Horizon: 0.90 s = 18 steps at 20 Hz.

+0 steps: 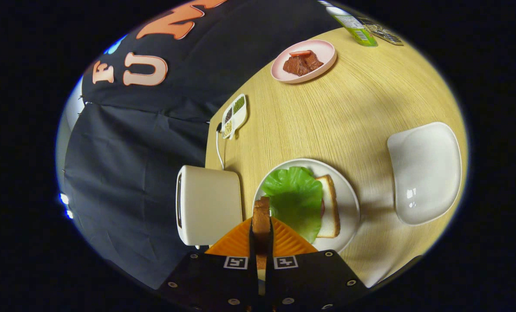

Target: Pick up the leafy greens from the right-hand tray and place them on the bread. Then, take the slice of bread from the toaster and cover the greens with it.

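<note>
**toastfan:** Brown-crusted slice of toasted bread (261, 216) is clenched edge-on between both fingers of the gripper (261, 232), hanging between the cream boxy toaster (208, 203) and the round white plate (349, 195). Green ruffled lettuce leaf (296, 201) already lies on the pale bread slice (331, 208) on that plate, right beside the toaster.

**crumbs42:** Looks risky to me. Slice is held upright by a thin edge, so I'd guess it could pivot or slip. If it lands tilted, it could shove the lettuce off or end up half off the plate.

Wooden table (353, 112) with toaster (208, 206), plates (349, 203), tray (425, 173)
</note>
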### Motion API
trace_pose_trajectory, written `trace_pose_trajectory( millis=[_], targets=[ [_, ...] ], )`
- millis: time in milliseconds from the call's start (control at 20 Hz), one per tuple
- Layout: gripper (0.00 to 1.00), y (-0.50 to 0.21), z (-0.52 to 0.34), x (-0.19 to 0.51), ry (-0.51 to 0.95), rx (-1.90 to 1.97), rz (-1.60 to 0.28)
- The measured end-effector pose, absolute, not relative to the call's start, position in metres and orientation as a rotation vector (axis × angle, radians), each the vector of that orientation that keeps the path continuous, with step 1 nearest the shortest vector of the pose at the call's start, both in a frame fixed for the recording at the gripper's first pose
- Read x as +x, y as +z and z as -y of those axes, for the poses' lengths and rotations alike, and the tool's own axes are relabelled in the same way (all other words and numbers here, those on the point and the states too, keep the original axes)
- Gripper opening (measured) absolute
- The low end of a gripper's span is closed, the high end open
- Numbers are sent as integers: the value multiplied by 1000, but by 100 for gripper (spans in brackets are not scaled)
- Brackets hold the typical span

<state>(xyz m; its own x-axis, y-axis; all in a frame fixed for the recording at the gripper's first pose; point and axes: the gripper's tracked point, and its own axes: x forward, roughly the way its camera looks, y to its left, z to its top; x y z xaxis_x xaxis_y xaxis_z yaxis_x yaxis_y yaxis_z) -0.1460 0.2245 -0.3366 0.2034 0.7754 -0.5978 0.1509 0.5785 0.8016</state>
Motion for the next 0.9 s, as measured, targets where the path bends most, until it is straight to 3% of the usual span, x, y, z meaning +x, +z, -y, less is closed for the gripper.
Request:
trace_pose_trajectory(
  millis=[350,700,900],
  targets=[
    [9,-378,-206,-145,466,732,-1313],
    [38,-402,-188,-144,399,517,-1305],
    [48,-394,-175,-130,389,398,-1241]
  ],
)
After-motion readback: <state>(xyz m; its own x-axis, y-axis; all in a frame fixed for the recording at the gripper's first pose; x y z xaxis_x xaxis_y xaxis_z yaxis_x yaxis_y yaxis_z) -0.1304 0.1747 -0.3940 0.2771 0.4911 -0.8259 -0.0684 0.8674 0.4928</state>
